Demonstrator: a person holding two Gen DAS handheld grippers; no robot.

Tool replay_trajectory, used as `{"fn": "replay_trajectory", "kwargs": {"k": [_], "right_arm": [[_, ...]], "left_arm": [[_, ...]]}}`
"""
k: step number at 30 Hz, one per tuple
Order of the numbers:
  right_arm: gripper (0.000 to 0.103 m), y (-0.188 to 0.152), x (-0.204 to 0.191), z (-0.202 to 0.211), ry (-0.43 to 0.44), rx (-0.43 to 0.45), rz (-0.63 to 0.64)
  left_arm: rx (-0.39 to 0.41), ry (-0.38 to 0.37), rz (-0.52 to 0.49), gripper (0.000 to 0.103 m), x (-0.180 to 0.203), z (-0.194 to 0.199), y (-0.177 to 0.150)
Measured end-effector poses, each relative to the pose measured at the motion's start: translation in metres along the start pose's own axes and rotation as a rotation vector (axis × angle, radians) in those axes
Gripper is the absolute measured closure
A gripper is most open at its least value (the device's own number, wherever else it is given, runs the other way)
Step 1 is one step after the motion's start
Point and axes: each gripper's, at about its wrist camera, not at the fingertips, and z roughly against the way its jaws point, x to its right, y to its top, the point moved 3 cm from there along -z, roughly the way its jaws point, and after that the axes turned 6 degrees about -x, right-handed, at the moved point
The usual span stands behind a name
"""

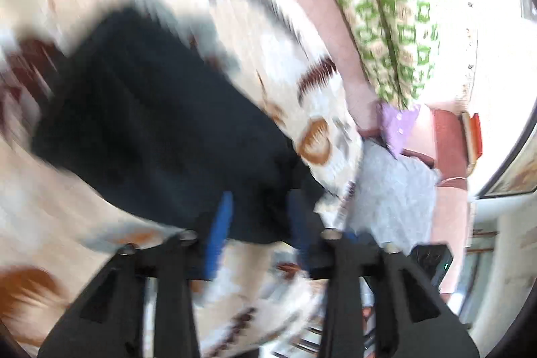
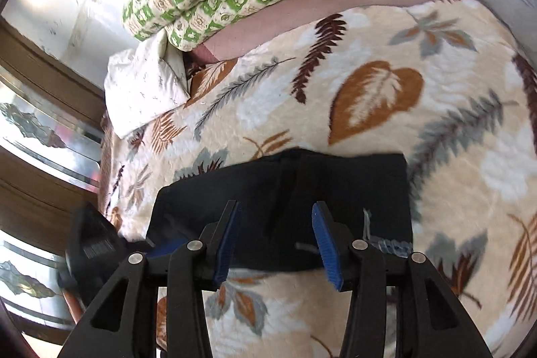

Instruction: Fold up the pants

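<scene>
The dark pants (image 2: 285,200) lie as a compact, roughly rectangular bundle on the leaf-print blanket (image 2: 369,89) covering the bed, close in front of both grippers. The right gripper (image 2: 277,223) hangs just above the near edge of the bundle with its fingers (image 2: 231,234) spread and nothing between them. In the left wrist view, heavily blurred, the left gripper (image 1: 258,213) also shows its fingers (image 1: 220,223) apart over the near edge of the pants; whether they touch the cloth I cannot tell.

The risk, as I judge it, lies in the plush blanket: fingers closing low could pinch blanket pile along with the pants and drag both. Catching only the top layer could pull the fold open, and uneven lifting by the two grippers would skew the edges.
</scene>
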Motion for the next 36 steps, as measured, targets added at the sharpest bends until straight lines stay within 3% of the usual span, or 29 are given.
{"fn": "replay_trajectory", "kwargs": {"k": [3,8,13,17,23,27,32,34,36], "right_arm": [[0.051,-0.018,-0.001,-0.010,0.064,-0.018,-0.021],[0.047,-0.056,-0.018,-0.062,0.220,-0.105,-0.106],[0.046,-0.075,-0.050,-0.128,0.420,-0.191,-0.269],[0.042,-0.087,-0.080,-0.163,0.523,-0.245,-0.344],[0.038,-0.101,-0.092,-0.196,0.551,-0.251,-0.474],[0.034,-0.100,-0.098,-0.197,0.557,-0.214,-0.474],[0.033,-0.096,-0.099,-0.203,0.600,-0.156,-0.563],[0.033,-0.095,-0.101,-0.205,0.584,-0.126,-0.585],[0.033,-0.093,-0.103,-0.209,0.572,-0.078,-0.628]], "left_arm": [[0.043,0.121,-0.050,0.046,-0.022,0.035,0.025],[-0.016,0.240,-0.055,0.046,-0.064,0.058,0.065],[-0.066,0.169,-0.034,0.046,-0.092,0.062,0.077],[-0.136,0.125,-0.057,0.046,-0.097,0.051,0.081],[-0.164,0.126,-0.092,0.046,-0.096,0.024,0.107],[-0.229,0.051,-0.096,0.043,-0.091,-0.004,0.115],[-0.230,-0.050,-0.122,0.039,-0.083,-0.009,0.118],[-0.223,-0.068,-0.118,0.046,-0.084,-0.006,0.119],[-0.219,-0.082,-0.107,0.073,-0.087,-0.003,0.119]]}}
